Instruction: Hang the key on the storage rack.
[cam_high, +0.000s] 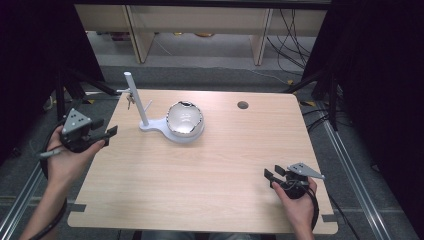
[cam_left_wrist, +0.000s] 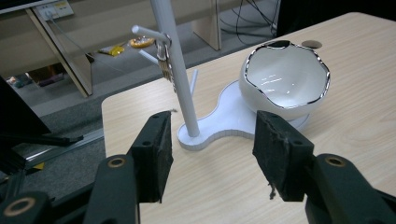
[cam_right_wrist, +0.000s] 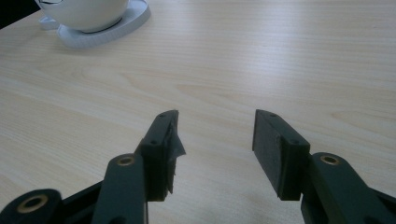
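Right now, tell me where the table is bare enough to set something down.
The wooden table is bare between the left gripper and right gripper, and right of the white scalloped bowl past the round hole. It is crowded around the white pole stand holding keys.

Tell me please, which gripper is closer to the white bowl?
The left. The left gripper is open at the table's left edge, just beside the stand that holds the white bowl. The right gripper, also open, is far off at the near right corner.

R gripper (cam_right_wrist: 215, 135) jaws apart over table (cam_right_wrist: 261, 60); prob. bowl (cam_right_wrist: 84, 11) far-left.
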